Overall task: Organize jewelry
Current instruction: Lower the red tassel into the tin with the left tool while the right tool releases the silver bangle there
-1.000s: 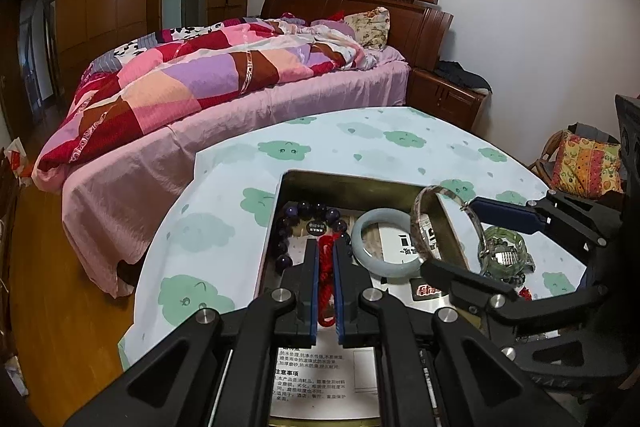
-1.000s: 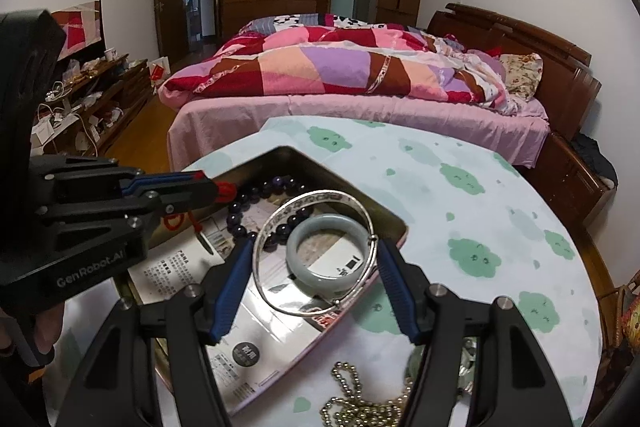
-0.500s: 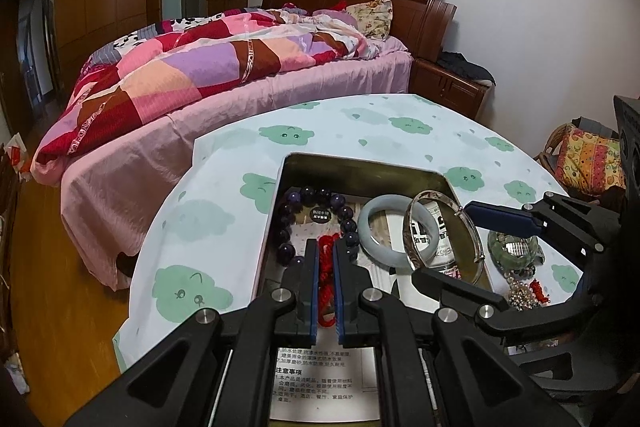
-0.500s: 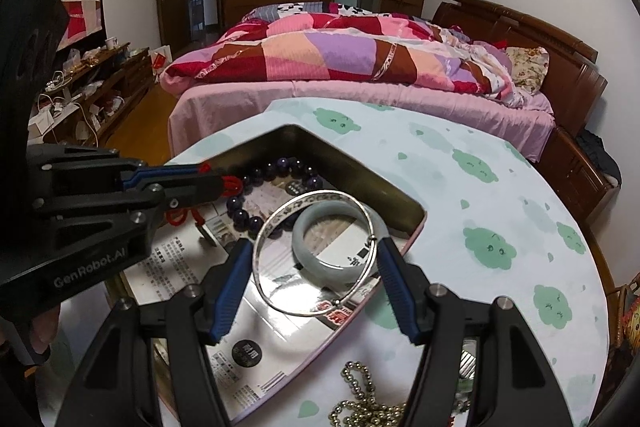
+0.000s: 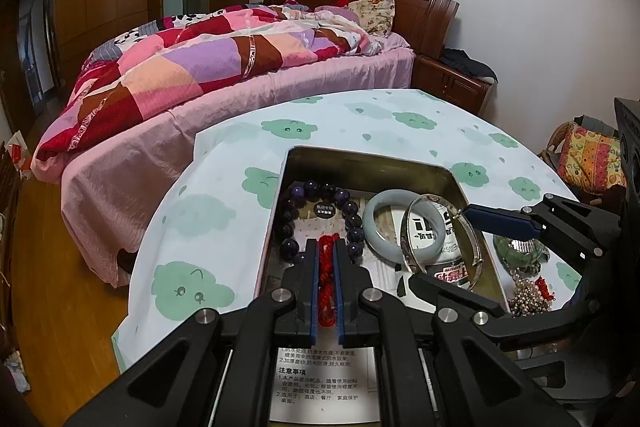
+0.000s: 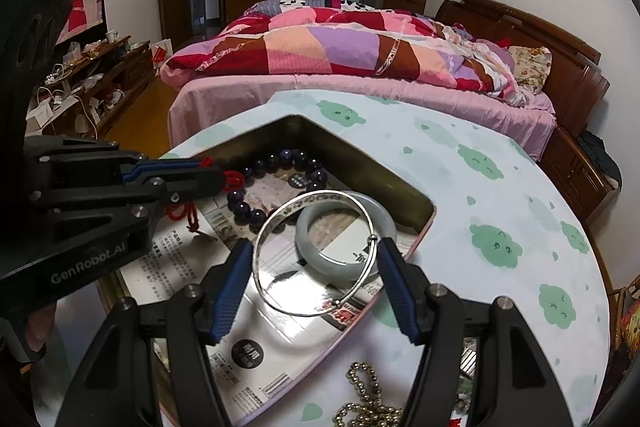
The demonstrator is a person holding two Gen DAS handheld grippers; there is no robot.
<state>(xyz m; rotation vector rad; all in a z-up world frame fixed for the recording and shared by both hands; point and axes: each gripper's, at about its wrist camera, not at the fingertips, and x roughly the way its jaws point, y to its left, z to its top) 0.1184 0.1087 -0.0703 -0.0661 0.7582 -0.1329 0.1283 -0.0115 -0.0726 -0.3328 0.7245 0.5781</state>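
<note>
Overhead of a metal tin (image 5: 372,163) lined with printed paper, both grippers are held at a downward slant. A red cord bracelet (image 5: 326,267) is pinched between the nearly closed jaws of the left gripper (image 5: 326,281), its knotted end seen past the fingertips and its tail trailing beneath the tool in the right wrist view (image 6: 188,215). A thin silver bangle (image 6: 316,253) is clamped across its width by the right gripper (image 6: 312,267), whose blue pads (image 6: 396,287) are pressed against opposite sides of the ring; the bangle is held tilted above the tin's floor, and whether its lower edge touches the paper cannot be told. Inside the tin, a dark purple bead bracelet (image 5: 320,217) is laid flat toward the far left corner, and a pale jade bangle (image 5: 394,227) is laid just beside it, partly seen through the silver ring. On the cloud-patterned tablecloth (image 5: 224,195), outside the tin's right wall, a loose heap of jewelry is left: a gold bead chain (image 6: 366,395), small red beads (image 5: 544,285) and a greenish piece (image 5: 516,251). Behind the table, a bed (image 6: 360,47) with a patchwork quilt is seen.
</note>
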